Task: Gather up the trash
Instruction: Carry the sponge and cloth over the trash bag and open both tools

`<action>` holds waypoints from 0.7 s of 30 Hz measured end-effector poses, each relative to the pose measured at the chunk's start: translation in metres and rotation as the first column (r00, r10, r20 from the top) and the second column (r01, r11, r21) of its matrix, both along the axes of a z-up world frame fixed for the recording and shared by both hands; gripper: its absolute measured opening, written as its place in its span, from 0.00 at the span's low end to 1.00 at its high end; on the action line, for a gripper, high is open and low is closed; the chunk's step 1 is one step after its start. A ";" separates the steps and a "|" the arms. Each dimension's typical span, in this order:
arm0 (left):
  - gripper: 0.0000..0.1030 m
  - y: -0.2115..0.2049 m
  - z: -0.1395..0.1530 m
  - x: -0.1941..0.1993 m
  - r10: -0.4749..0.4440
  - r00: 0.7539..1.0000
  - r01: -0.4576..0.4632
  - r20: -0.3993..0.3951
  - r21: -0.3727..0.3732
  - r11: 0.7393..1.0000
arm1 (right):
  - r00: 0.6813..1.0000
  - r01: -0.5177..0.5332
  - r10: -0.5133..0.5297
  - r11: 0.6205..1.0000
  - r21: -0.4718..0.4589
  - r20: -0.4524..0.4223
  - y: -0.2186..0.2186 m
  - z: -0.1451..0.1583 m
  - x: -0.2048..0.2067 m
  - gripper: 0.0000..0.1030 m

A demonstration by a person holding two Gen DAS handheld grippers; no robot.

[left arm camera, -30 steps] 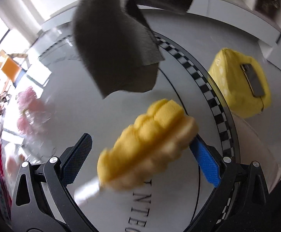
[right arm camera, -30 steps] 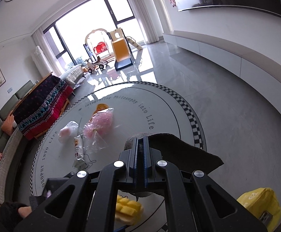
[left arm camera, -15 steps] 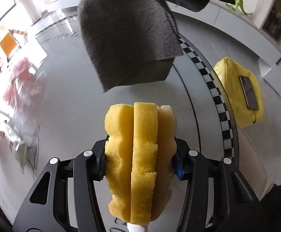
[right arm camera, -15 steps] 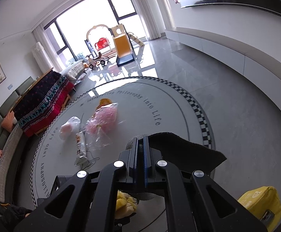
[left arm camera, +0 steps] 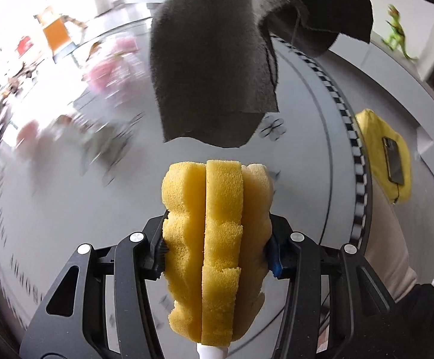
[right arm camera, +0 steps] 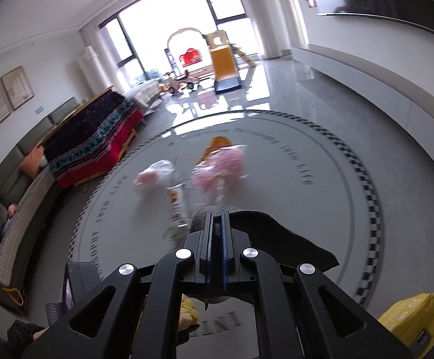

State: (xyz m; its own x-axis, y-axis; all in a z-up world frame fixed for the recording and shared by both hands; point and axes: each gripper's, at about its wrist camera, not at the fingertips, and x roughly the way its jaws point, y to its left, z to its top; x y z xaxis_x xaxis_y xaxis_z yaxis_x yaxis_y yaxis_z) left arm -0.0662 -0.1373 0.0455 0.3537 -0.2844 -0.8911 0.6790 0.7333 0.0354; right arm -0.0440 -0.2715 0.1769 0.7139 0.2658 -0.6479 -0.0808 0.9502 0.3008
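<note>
My left gripper (left arm camera: 217, 248) is shut on a yellow sponge brush (left arm camera: 217, 239), its white handle pointing down toward me. My right gripper (right arm camera: 216, 224) is shut on a dark grey cloth (right arm camera: 276, 236), which hangs above the sponge in the left wrist view (left arm camera: 217, 68). Trash lies on the round grey rug (right arm camera: 321, 209): a pink plastic bag (right arm camera: 223, 167), a small clear bag with pink inside (right arm camera: 154, 176), an orange wrapper (right arm camera: 217, 143) and a tube-like packet (right arm camera: 176, 206). The pink bag shows blurred in the left wrist view (left arm camera: 112, 68).
A yellow pouch (left arm camera: 387, 155) with a phone (left arm camera: 393, 161) on it lies just off the rug's checkered edge. A sofa with a red and black blanket (right arm camera: 91, 146) stands left. A toy slide (right arm camera: 224, 59) stands by the window. A low white ledge (right arm camera: 381, 89) runs right.
The left gripper closed on the sponge brush, which turned from lying across the jaws to upright between them. Both grippers moved closer to the trash pile. The right gripper stayed shut on the cloth.
</note>
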 end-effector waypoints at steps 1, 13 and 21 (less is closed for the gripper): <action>0.48 0.012 0.002 0.000 0.022 1.000 -0.022 0.003 -0.004 1.000 | 1.000 -0.022 0.022 1.000 -0.001 0.001 0.011 0.001 -0.001 0.06; 0.48 0.148 0.029 -0.046 0.296 0.952 -0.291 0.081 -0.068 0.954 | 0.966 -0.258 0.258 0.966 -0.033 0.010 0.135 0.013 -0.022 0.06; 0.48 0.231 0.035 -0.095 0.505 0.857 -0.494 0.106 -0.114 0.862 | 0.886 -0.462 0.463 0.886 -0.034 0.020 0.236 0.016 -0.056 0.06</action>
State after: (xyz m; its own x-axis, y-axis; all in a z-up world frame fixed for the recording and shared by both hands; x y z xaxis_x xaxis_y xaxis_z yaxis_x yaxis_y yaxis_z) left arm -0.1613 0.0942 0.0800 0.5763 -0.1071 -0.8102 0.2144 0.9765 0.0234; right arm -0.0999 -0.0359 0.1924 0.5316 0.5526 -0.6419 -0.5206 0.8110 0.2669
